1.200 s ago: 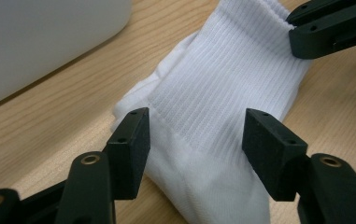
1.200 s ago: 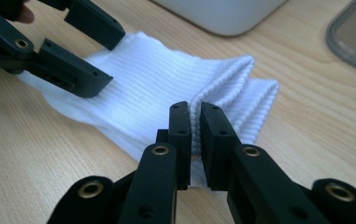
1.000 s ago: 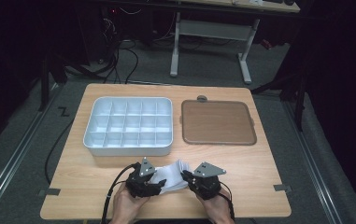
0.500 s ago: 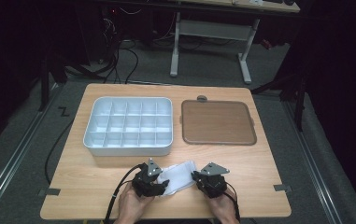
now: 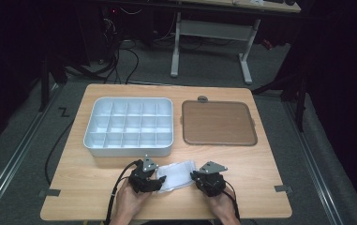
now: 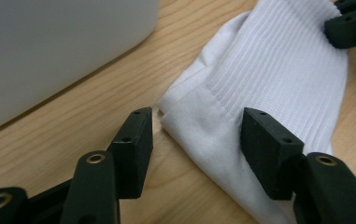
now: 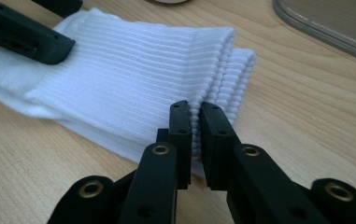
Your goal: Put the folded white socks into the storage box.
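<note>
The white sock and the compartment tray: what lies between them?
Only bare wooden table, seen in the high view, separates the white sock from the compartment tray.
</note>
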